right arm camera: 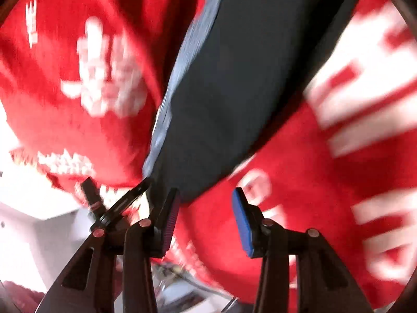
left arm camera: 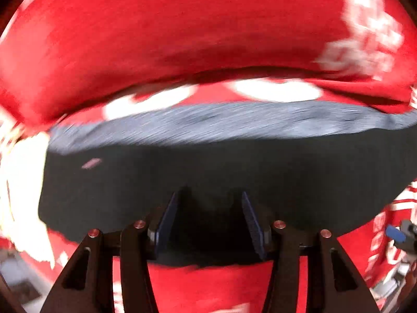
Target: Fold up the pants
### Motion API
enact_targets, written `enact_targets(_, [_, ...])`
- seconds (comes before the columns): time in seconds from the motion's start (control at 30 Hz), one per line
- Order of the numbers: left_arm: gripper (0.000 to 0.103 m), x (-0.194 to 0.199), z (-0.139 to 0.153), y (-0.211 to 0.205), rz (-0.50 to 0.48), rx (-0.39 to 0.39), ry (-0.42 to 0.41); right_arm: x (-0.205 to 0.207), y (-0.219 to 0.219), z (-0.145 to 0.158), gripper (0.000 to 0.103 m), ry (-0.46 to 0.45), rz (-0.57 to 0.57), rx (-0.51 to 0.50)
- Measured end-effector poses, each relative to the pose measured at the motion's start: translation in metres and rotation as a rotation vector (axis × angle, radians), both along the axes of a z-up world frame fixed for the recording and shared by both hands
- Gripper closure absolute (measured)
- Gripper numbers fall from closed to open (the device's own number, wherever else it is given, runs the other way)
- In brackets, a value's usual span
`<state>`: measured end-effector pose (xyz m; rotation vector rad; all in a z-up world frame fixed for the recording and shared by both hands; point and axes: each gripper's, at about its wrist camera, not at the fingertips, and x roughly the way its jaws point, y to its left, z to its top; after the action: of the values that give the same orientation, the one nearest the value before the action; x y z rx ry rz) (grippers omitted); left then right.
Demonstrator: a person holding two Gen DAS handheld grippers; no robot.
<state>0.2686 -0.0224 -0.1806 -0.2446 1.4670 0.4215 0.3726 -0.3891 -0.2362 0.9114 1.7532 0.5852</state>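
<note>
The dark navy pants [left arm camera: 221, 172] lie on a red cloth with white print [left arm camera: 182, 26], with a lighter blue-grey band [left arm camera: 208, 120] along their far edge. My left gripper [left arm camera: 209, 198] is open, its fingers apart just above the near part of the pants, holding nothing. In the right wrist view the pants [right arm camera: 229, 91] run as a dark strip from the top down toward the fingers. My right gripper [right arm camera: 206, 195] is open and empty, with the pants' end just off its left finger. Both views are blurred by motion.
The red printed cloth [right arm camera: 325, 182] covers the surface around the pants. The other gripper [left arm camera: 401, 232] shows at the right edge of the left wrist view, and its dark parts [right arm camera: 109, 203] at lower left of the right wrist view. A pale floor [right arm camera: 31, 208] lies beyond.
</note>
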Motion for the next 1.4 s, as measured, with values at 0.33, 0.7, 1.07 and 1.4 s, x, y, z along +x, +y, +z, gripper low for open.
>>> enact_targets(0.33, [0.030,-0.070,-0.016,0.115,0.164,0.045,0.002,-0.035,0.175,-0.028,0.057,-0.006,0.142,0.061])
enact_targets(0.7, [0.029,-0.090,-0.003,0.123,0.185,-0.124,-0.102,-0.036,0.210,-0.022,0.056,-0.054,0.161,0.043])
enact_targets(1.07, [0.029,-0.159,-0.024,0.124,0.514,-0.578,-0.252,-0.054,0.262,-0.046,0.074,0.039,0.075,0.058])
enact_targets(1.4, [0.038,-0.116,-0.005,0.139,0.518,-0.608,-0.358,-0.009,0.265,-0.006,0.083,0.110,0.069,0.076])
